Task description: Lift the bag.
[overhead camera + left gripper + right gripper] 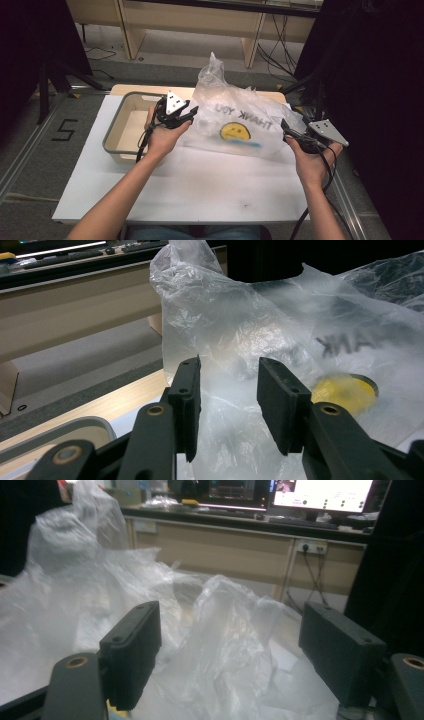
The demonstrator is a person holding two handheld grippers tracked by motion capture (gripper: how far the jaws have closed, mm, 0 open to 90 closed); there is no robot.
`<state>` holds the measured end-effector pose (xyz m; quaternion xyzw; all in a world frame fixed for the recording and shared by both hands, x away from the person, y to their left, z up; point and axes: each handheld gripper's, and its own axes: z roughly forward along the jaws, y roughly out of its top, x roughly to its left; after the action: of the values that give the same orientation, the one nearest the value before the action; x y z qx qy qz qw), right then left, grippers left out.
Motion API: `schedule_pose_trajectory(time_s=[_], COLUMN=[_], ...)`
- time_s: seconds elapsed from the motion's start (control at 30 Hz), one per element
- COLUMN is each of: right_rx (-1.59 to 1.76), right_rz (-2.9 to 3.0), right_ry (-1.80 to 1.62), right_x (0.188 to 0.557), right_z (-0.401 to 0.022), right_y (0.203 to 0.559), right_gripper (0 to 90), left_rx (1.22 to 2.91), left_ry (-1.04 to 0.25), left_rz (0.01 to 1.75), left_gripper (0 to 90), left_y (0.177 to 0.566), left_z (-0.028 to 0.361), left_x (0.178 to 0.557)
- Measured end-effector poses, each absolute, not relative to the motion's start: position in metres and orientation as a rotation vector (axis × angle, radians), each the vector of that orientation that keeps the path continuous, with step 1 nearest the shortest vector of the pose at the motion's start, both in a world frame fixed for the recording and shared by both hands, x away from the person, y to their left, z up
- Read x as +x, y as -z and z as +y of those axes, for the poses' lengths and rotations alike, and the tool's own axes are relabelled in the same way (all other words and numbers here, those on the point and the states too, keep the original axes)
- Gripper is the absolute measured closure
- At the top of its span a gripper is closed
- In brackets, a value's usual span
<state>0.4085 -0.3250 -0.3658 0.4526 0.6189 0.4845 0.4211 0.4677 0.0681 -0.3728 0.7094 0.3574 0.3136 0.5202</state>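
A white surface point(200, 185) sits over grey floor, wooden furniture behind. Across its far half sprawls a clear plastic bag point(240, 125), printed with a yellow smiley and "THANK YOU", one handle sticking up. To its left rests a grey-rimmed tray point(111, 135). The left hand-held gripper point(192, 112) is at the bag's left edge, jaws partly apart with plastic film between them; whether they pinch it cannot be told. The right hand-held gripper point(285, 125) is at the bag's right edge, jaws spread wide, crumpled plastic loose between them.
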Motion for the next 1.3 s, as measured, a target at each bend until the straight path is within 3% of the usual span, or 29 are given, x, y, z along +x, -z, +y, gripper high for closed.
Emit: schedule_pose_trajectory(time_s=[0.63,1.3], right_rx=[1.100,1.070], right_rz=[1.481,1.661], right_ry=[-1.314,-1.264], right_x=[0.407,0.373], right_z=[-0.327,-0.339], right_y=[0.339,0.369], right_gripper=[27.2,27.0], left_rx=[1.711,1.803], left_ry=[-0.750,-0.658], left_rz=[0.852,0.823], left_gripper=[61.4,49.6], left_y=[0.374,0.380], left_z=[0.068,0.081], left_x=[0.467,0.435])
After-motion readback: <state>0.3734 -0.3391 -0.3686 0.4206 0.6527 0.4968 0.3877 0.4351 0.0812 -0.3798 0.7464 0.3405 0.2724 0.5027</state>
